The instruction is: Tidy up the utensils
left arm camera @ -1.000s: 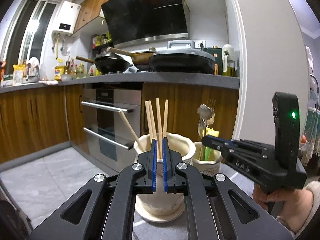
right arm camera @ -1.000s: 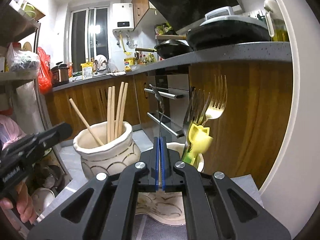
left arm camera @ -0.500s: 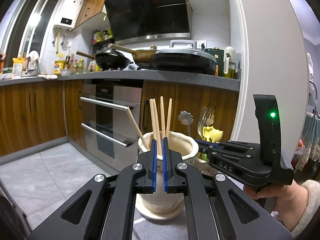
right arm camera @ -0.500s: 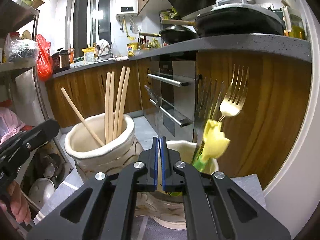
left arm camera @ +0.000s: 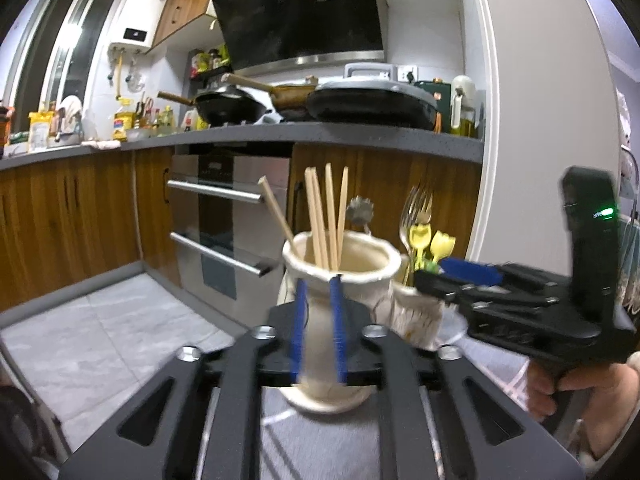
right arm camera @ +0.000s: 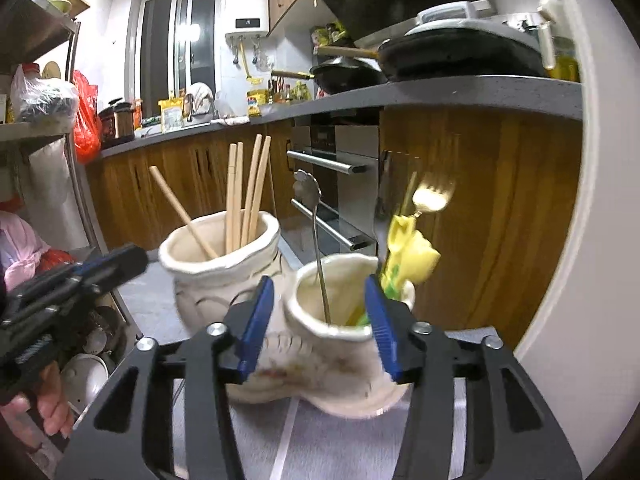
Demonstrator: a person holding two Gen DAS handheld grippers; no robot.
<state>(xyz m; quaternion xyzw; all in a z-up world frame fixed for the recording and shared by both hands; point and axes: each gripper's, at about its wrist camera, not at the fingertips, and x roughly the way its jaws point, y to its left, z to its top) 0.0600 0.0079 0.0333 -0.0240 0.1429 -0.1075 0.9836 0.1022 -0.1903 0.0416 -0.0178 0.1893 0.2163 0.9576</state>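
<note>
— What changed just now?
— Both sets of jaws, clamped a second ago, are opening: right gripper [right arm camera: 320, 324] released around the small cream pot [right arm camera: 336, 320], left gripper [left arm camera: 318, 328] empty before the bigger lumpy chopstick jar [left arm camera: 344, 276].
— The spoon [right arm camera: 316, 220]?
— Standing in the small pot, seemingly loose.

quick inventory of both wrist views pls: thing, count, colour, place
pot: 1, cream, left on grey mat, larger
chopsticks: 5, tan wood, in larger pot
cup: 1, cream, right of pot, smaller
spoon: 1, silver, in cup
forks: at least 2, metal, in cup, exact count unclear
yellow utensils: 2, yellow, in cup
pans: 3, dark, counter
left hand-held gripper: black, blue pads, opening, before pot
right hand-held gripper: opening, astride cup
</note>
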